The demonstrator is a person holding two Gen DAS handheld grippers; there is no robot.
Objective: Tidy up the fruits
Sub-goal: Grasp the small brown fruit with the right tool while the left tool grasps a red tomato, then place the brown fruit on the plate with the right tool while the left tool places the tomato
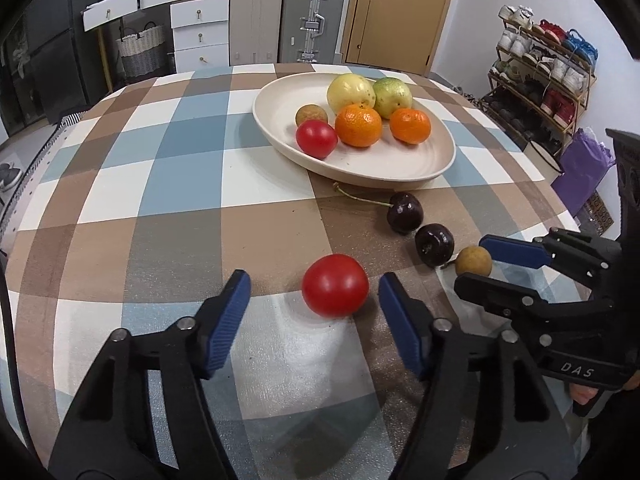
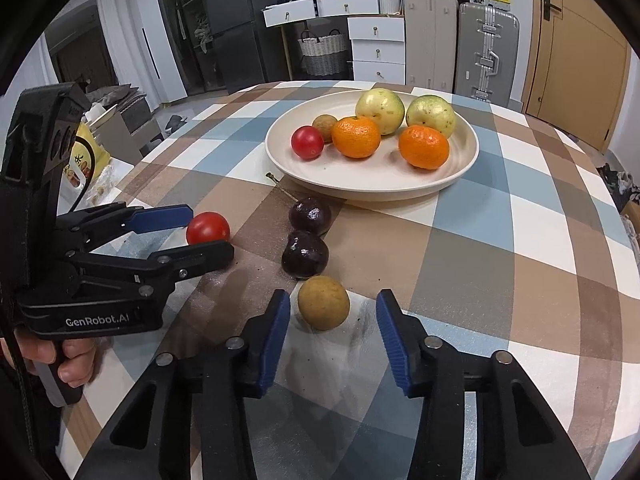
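A cream plate (image 1: 400,162) (image 2: 460,168) holds two oranges, two green-yellow fruits, a small red tomato and a brown longan. On the cloth lie a red tomato (image 1: 335,285) (image 2: 208,228), two dark cherries (image 1: 405,212) (image 1: 434,245) (image 2: 310,215) (image 2: 305,254) and a brown longan (image 1: 473,261) (image 2: 323,302). My left gripper (image 1: 314,308) (image 2: 210,229) is open with the tomato between its fingers, not clamped. My right gripper (image 2: 332,320) (image 1: 470,262) is open around the loose longan.
The round table has a checked blue, brown and white cloth (image 1: 180,208). Behind it stand white drawers (image 1: 200,36), suitcases (image 1: 312,20) and a door; a shoe rack (image 1: 540,76) is at the right. The cherries lie between the two grippers and the plate.
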